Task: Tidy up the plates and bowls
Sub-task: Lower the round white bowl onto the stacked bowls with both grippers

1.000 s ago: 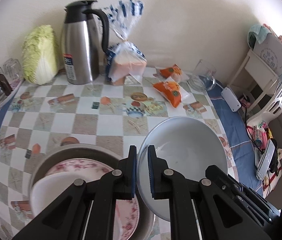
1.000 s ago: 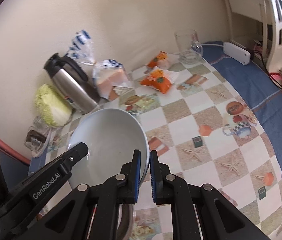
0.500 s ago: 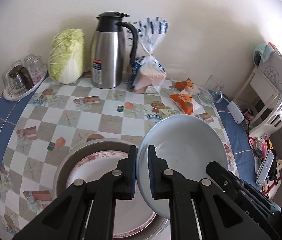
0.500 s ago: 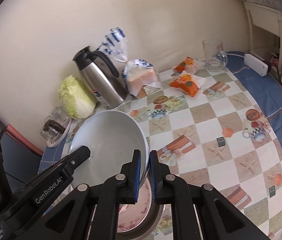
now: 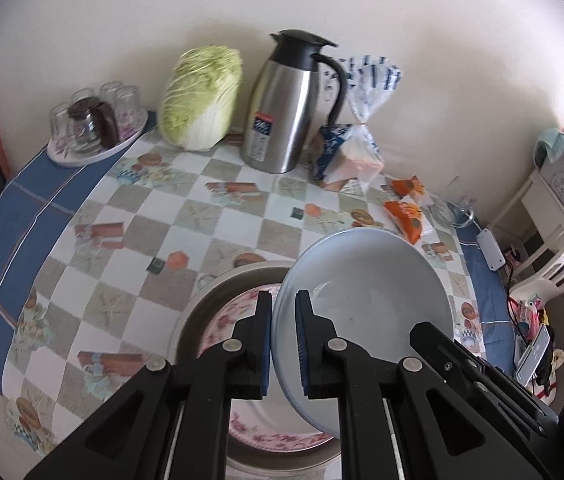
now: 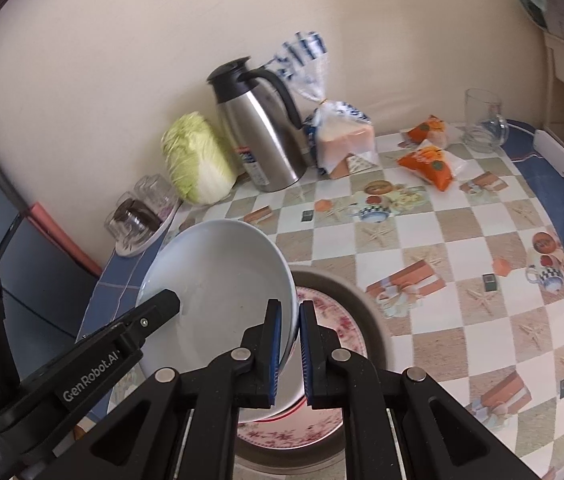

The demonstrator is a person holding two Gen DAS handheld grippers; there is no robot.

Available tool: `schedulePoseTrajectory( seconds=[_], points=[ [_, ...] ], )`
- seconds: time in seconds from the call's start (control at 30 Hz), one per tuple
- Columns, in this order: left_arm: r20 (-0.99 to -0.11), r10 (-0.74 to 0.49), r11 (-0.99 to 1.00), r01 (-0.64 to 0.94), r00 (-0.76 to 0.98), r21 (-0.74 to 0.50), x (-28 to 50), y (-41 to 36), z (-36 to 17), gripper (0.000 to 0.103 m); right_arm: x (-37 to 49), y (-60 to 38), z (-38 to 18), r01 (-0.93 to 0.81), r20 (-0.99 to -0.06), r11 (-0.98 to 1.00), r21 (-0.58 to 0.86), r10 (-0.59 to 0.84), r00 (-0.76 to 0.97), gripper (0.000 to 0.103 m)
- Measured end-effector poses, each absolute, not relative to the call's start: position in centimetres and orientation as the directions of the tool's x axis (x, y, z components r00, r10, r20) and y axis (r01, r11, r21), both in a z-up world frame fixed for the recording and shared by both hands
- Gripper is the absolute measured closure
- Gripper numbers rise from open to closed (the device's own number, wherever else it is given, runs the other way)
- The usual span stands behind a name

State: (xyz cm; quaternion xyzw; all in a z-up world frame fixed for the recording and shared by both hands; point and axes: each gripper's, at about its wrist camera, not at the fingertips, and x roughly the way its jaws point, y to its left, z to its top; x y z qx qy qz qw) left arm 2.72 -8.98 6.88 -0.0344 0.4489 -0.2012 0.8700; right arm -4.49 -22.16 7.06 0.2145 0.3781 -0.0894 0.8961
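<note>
Cream wall behind, checked cloth over the worktop (image 5: 242, 216), with a cabbage (image 5: 202, 98), a steel jug (image 5: 292, 104) and a bread bag (image 5: 356, 152) lined up along the upper middle of the frame. Lower centre: a grey basin (image 5: 206, 308) with a floral plate (image 5: 222, 324) lying inside. Above it, tilted, a pale blue bowl (image 5: 366, 292), carried by both tools at once.

Left gripper (image 5: 283, 340) fingers pinching the bowl's left rim; right gripper (image 6: 290, 346) fingers pinching the opposite rim, seen lower centre of the right wrist view. Both nearly pressed together, only the rim between.

Step in hand, as a judgement: lifting the bowl clear of the basin to set it elsewhere. To do it well:
- Keep both pinches firm and even; glazed rim likely slippery.
- Move both hands together, same pace, no twisting between them.
- Level the bowl before lowering.
- Steer clear of the basin wall and the floral plate beneath.
- Release only once the base sits flat on the worktop.
</note>
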Motion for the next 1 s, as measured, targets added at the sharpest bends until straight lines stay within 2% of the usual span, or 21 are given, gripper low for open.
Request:
schedulePoseTrajectory(
  seconds=[0.53,1.0],
  points=[
    [-0.823,-0.364,0.921,0.300,0.436,-0.248,3.7,-8.6,4.0,0.092,-3.3,-20.7,4.7,0.341,-0.780,0.911,0.231,-0.036,0.625,0.093],
    [-0.837,-0.351,0.927,0.281,0.419,-0.248,4.0,-8.7,3.3,0.092,-2.9,-21.0,3.9,0.353,-0.795,0.906,0.232,-0.033,0.606,0.090]
  ],
)
